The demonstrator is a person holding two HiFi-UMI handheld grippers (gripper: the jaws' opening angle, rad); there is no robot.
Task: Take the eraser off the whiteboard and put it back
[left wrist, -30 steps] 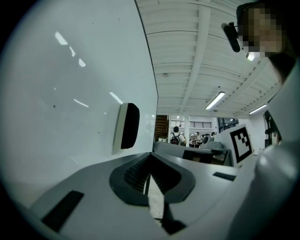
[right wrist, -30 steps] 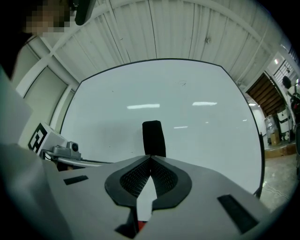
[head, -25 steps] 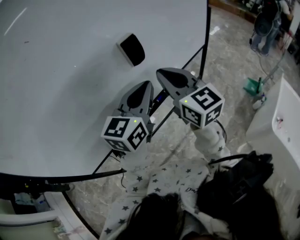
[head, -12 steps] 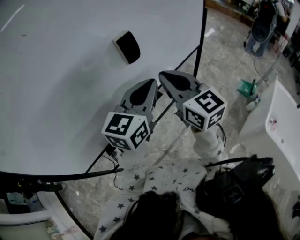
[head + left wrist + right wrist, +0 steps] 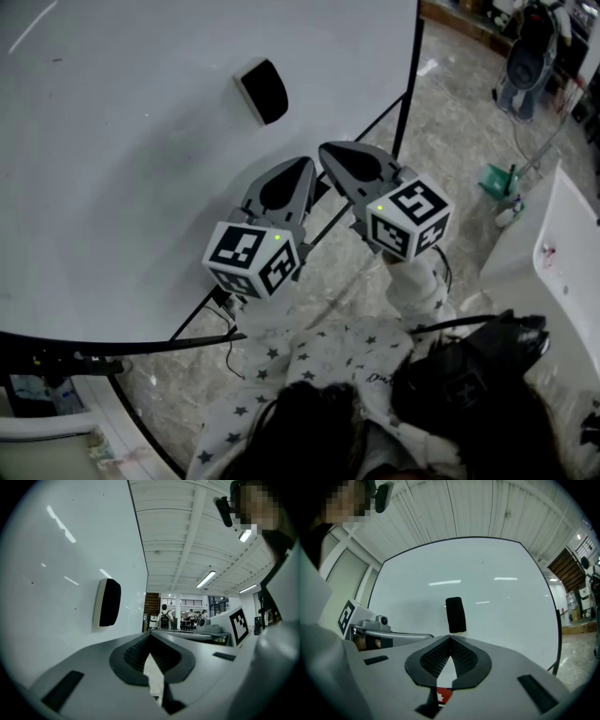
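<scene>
A black eraser with a white back (image 5: 262, 91) clings to the big whiteboard (image 5: 112, 169). It also shows in the left gripper view, as the eraser (image 5: 108, 603) seen from the side, and in the right gripper view, as the eraser (image 5: 455, 614) straight ahead. My left gripper (image 5: 300, 165) and right gripper (image 5: 324, 148) hover side by side below the eraser, short of the board and not touching it. In the left gripper view the left gripper (image 5: 150, 633) is shut and empty. The right gripper (image 5: 450, 637) is likewise shut, with nothing between its jaws.
The whiteboard's black frame post (image 5: 409, 84) runs down its right edge, with stand bars (image 5: 141, 352) below. A green dustpan (image 5: 497, 178) lies on the marble floor. A white counter (image 5: 562, 253) stands at right, and a black bag (image 5: 469, 370) hangs by the person's body. Other people stand far off (image 5: 165, 618).
</scene>
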